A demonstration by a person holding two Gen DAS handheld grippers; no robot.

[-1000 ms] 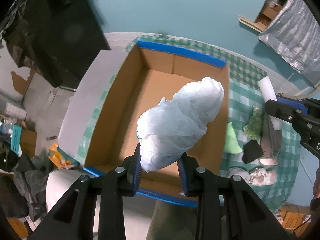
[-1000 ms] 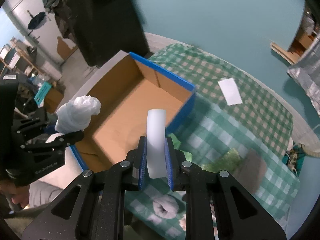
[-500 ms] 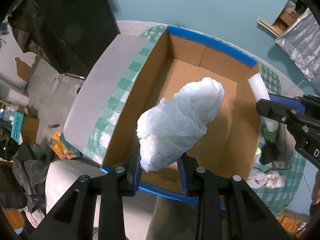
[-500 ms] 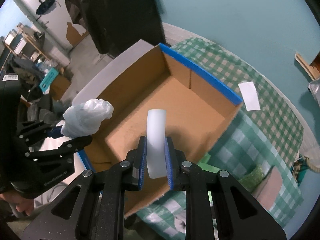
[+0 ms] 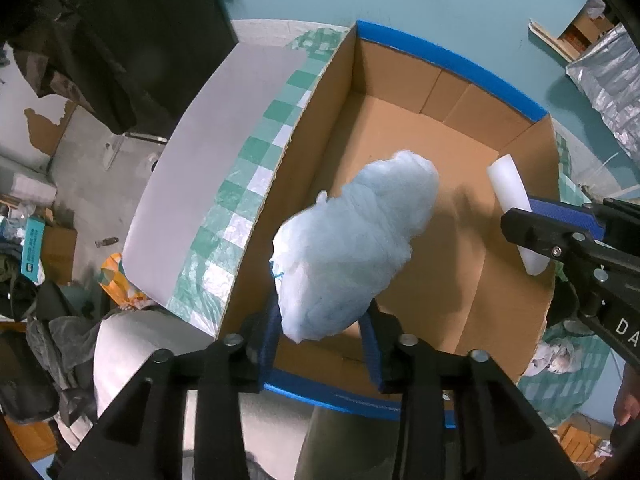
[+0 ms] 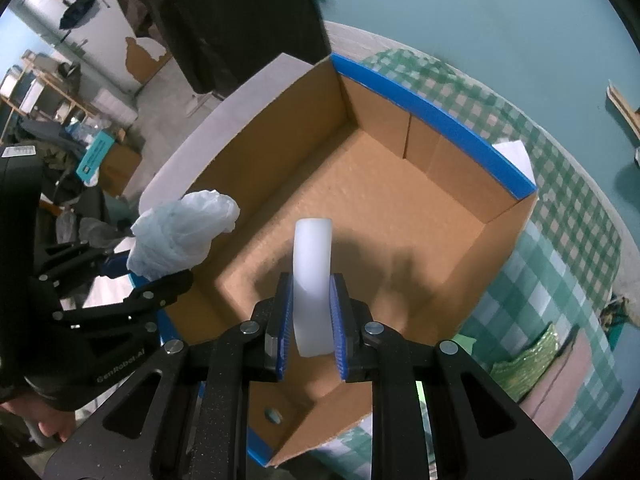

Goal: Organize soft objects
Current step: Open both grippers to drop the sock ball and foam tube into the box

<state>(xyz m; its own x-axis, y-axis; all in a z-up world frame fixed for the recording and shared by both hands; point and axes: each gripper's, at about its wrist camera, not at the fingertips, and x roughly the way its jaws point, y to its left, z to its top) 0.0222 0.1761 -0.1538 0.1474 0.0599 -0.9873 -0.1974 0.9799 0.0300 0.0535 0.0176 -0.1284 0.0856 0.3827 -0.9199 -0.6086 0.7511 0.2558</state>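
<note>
My left gripper (image 5: 320, 328) is shut on a crumpled white plastic bag (image 5: 352, 240) and holds it above the near left part of an open cardboard box (image 5: 400, 128) with blue-taped rims. My right gripper (image 6: 311, 316) is shut on a white foam strip (image 6: 313, 276) and holds it over the box (image 6: 400, 208). The box floor is bare. The bag also shows in the right wrist view (image 6: 180, 236), and the foam strip in the left wrist view (image 5: 514, 216).
The box stands on a table with a green checked cloth (image 6: 568, 216). A green scrubby piece and a pinkish pad (image 6: 560, 364) lie on the cloth right of the box, with a white paper (image 6: 516, 156) behind it. Cluttered floor lies to the left.
Both grippers have moved left over the box with their loads. The box now fills both views; the loose items on the cloth slid out to the right.
</note>
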